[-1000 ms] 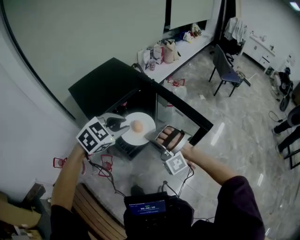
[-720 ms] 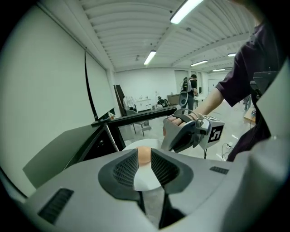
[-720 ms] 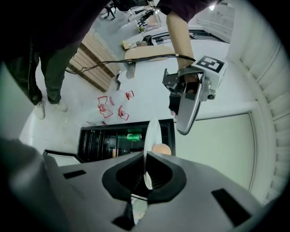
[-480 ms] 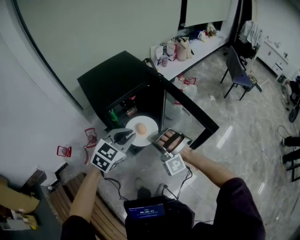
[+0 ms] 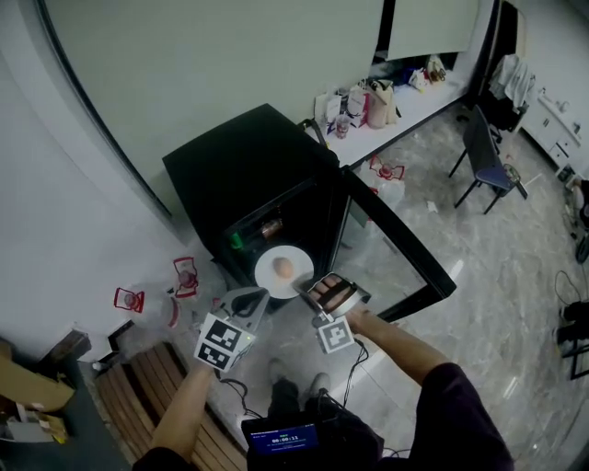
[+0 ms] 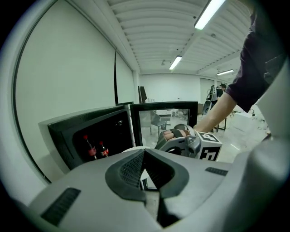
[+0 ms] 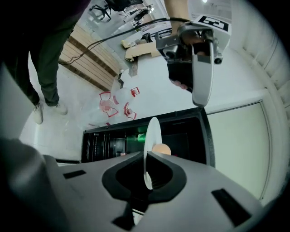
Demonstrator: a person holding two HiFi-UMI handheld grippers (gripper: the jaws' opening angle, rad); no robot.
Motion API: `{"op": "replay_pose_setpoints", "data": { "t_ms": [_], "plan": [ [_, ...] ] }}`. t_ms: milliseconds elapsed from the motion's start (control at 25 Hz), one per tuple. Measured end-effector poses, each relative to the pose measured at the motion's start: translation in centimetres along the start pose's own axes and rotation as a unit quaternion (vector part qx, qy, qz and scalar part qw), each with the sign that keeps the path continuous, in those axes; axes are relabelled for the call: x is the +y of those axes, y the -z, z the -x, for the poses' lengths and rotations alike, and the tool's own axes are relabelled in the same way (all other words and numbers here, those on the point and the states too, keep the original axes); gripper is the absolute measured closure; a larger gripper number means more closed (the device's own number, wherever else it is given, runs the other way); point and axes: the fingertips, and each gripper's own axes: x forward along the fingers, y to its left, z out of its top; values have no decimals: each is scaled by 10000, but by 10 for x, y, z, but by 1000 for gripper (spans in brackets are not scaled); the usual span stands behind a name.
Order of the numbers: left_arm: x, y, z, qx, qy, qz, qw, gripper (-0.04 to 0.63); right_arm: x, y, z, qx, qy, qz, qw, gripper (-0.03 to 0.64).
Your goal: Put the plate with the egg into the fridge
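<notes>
Setting: you are working in an office-style workroom. Note the polished, stone-look floor [image 5: 479, 276], the ribbed ceiling [image 6: 149, 27] with strip lights [image 6: 209, 13], the long white counter [image 5: 419, 103] against the wall crowded with bags [image 5: 368, 101], the office chair [image 5: 488, 166], and a small black glass-door fridge [image 5: 248, 175] standing on the floor.

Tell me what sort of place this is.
Probably an office or lab room, not a home kitchen: a black fridge stands on a polished stone floor, a long white counter holds bags, and an office chair sits beyond.
</notes>
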Motion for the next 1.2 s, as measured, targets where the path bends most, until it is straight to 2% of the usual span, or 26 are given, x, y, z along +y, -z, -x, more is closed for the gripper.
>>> {"op": "replay_pose_setpoints", "data": {
  "t_ms": [160, 320, 360, 480, 520, 840, 1080, 1120, 1200],
  "plan": [
    [16, 23, -8, -14, -240, 183, 9995, 586, 17, 9, -53, 149, -37, 5, 9999, 600],
    [30, 58, -30, 0, -406, 321, 9987, 586, 28, 26, -109, 387, 141, 177, 9990, 600],
    [32, 67, -36, 23, -433, 331, 9985, 586, 38, 29, -122, 425, 16, 124, 9990, 600],
    [40, 92, -51, 51, -480, 444, 9978, 586, 95, 30, -154, 326, -1171, -464, 9915, 600],
    [44, 99, -56, 50, -504, 477, 9976, 586, 104, 32, -164, 293, -1307, -533, 9896, 600],
    [68, 135, -87, -30, -738, 664, 9951, 586, 126, 42, -217, 69, -1328, -324, 9906, 600],
    [76, 147, -105, -59, -733, 728, 9946, 586, 97, 51, -237, 167, -454, 322, 9983, 600],
    [77, 147, -107, -62, -728, 741, 9946, 586, 98, 51, -239, 158, -491, 302, 9982, 600],
    [77, 148, -108, -66, -711, 753, 9946, 586, 120, 45, -240, 2, -1143, -152, 9933, 600]
  ]
}}
